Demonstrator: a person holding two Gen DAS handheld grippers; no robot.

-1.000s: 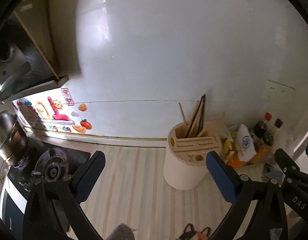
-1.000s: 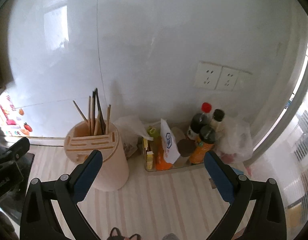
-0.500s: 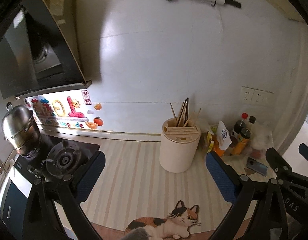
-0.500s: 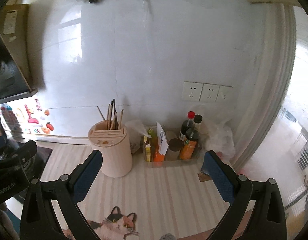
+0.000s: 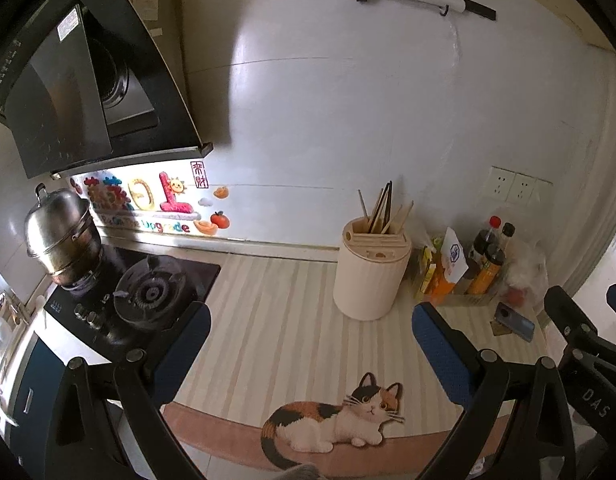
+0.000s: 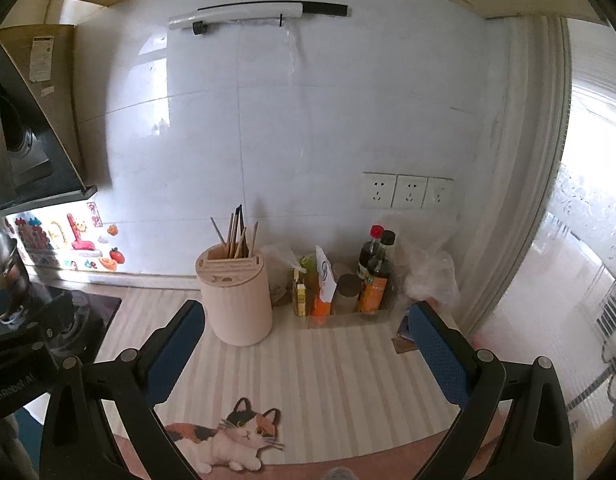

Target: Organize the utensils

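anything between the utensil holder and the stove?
Nothing: only bare striped mat lies between the holder and the stove, clearest in the left wrist view.

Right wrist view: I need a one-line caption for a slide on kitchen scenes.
Open right tongs hover before a beige utensil holder of chopsticks on a striped cat-print counter mat.

right claw's arm (image 5: 594, 400) is showing "DAS" in white letters | wall sticker (image 5: 163, 226) behind the stove is showing "Upgrade" in coloured letters | red seal sticker (image 5: 198, 169) is showing Chinese characters | left claw's body (image 6: 11, 388) is showing blurred white lettering, not legible | range hood labels (image 5: 67, 28) are showing print too small to read
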